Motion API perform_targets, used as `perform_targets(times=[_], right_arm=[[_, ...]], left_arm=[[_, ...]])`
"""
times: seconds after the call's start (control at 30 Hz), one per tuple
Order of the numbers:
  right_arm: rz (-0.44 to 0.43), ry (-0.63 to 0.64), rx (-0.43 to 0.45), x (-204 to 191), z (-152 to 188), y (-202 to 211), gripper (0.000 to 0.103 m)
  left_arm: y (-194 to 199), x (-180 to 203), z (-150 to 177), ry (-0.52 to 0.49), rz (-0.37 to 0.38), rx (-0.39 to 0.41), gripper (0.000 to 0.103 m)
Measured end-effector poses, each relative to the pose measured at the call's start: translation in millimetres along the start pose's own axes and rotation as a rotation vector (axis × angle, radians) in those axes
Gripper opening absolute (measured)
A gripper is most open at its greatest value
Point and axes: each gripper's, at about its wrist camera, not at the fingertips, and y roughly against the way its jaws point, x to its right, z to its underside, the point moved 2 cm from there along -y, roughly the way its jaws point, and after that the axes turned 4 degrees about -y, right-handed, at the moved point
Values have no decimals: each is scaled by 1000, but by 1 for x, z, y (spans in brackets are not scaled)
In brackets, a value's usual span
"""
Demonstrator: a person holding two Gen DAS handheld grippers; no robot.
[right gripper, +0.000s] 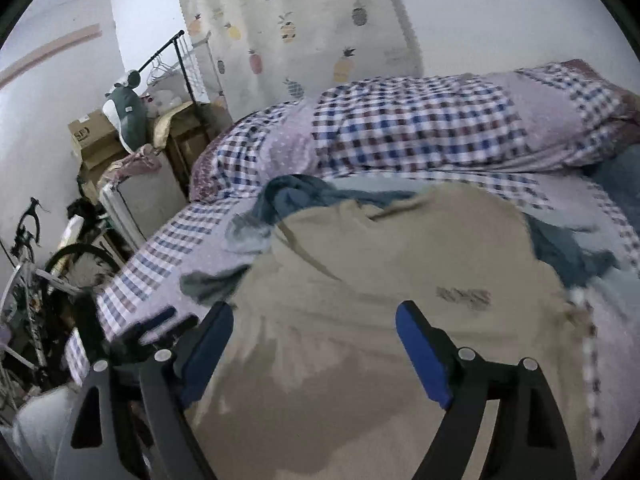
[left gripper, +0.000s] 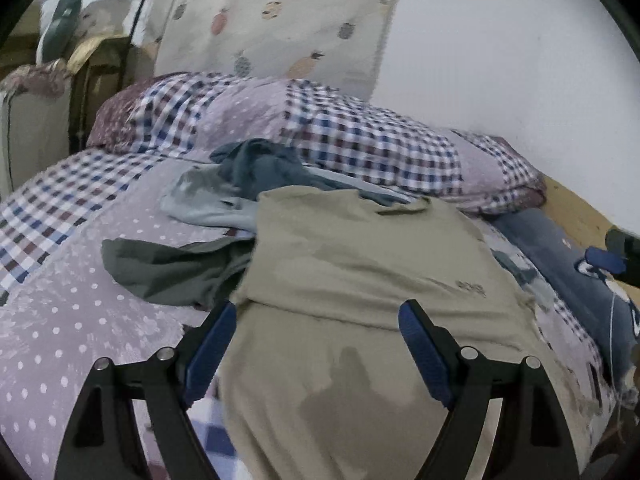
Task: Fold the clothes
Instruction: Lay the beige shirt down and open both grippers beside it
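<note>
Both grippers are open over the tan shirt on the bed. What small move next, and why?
Probably lower the left gripper and right gripper onto the tan shirt near its bottom edge and close. Both hang open and empty above it, and it lies mostly flat on top of the darker clothes.

Dark chest print on the khaki T-shirt point(left gripper: 360, 264), too blurred to read in either view. Cardboard box point(right gripper: 90, 132) beside the bed has a printed mark, maybe "SF", unclear. No other text.
</note>
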Motion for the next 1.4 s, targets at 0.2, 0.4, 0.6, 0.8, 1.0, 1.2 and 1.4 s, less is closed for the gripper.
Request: perform_targets(times=[0.2,0.4,0.6,0.8,1.0,1.2,1.4], right_arm=[[15,-27,25,29,49,73,87],[83,-73,144,76,87,149,90],[175,-221,233,148,114,187,90],[238,-405,329,225,128,215,90],[298,-557,448,294,144,229,90],[357,-666,448,340,172,221,90],[330,-657,453,349,178,224,90]], left_arm=[[36,65,17,-128,30,0,86],[70,135,49,-231,83,-16,87],[86,197,89,-282,143,-84,87],[89,234,109,-279,157,-147,87],[88,282,108,-351,188,-155,87],[77,365,115,-495,262,-143,87],[55,447,142,-616,345,-183,87]])
